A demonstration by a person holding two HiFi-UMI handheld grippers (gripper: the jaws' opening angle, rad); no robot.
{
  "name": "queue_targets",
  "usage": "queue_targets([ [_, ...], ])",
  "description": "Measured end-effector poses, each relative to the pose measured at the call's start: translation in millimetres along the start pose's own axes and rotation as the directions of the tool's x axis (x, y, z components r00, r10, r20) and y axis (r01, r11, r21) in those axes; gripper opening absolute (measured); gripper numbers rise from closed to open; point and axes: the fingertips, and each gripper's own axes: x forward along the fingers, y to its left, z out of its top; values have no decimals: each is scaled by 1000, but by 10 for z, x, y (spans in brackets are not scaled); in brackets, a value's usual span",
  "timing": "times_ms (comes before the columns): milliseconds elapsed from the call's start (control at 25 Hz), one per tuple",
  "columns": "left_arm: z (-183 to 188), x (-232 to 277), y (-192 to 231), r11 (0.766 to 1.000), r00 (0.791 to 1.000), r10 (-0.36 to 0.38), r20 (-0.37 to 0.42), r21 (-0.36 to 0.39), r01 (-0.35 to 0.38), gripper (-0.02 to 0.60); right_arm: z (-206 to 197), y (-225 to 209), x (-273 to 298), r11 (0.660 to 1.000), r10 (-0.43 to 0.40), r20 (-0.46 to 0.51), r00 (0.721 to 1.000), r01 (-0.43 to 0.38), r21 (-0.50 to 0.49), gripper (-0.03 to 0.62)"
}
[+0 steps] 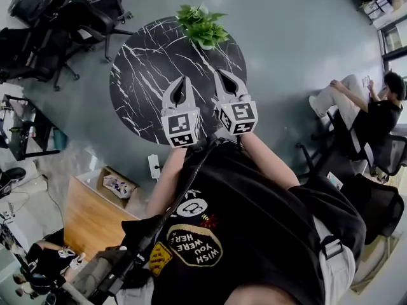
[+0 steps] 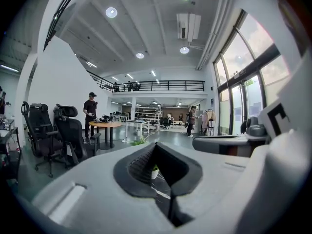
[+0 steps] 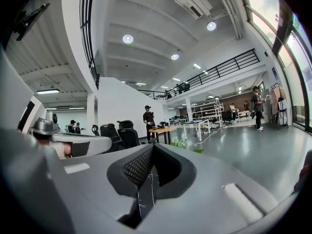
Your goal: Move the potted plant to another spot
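The potted plant (image 1: 202,25), leafy green in a white pot, stands at the far edge of a round black marble table (image 1: 146,75). Both grippers hover side by side over the table's near part, pointing toward the plant and well short of it. My left gripper (image 1: 185,81) has its jaw tips together with nothing held. My right gripper (image 1: 222,76) is likewise shut and empty. In the left gripper view the white pot (image 2: 155,171) shows through the hollow between the shut jaws (image 2: 155,145). In the right gripper view the leaves (image 3: 184,145) peek just above the shut jaws (image 3: 152,146).
Black office chairs (image 1: 57,24) crowd the floor left of the table. A person sits on a chair at the right (image 1: 369,110). A wooden desk (image 1: 95,215) and a power strip (image 1: 154,167) lie near my left side. Farther off, people stand by a round wooden table (image 2: 105,125).
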Motion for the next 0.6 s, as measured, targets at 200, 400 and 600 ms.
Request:
queue_targets([
  [200,36,-20,-44,1000,1000,-3,14,-1,3,5,37,2,-45,1000,2,-4,1000,-2,1,2],
  [400,20,-49,-76,1000,1000,-2,11,-4,2,5,41,14,-97,1000,6,-7,1000,-6,-6,2],
  [600,10,-66,-85,1000,1000,1,8,-9,-1,5,46,5,-117,1000,3,-13,1000,-3,-8,2],
])
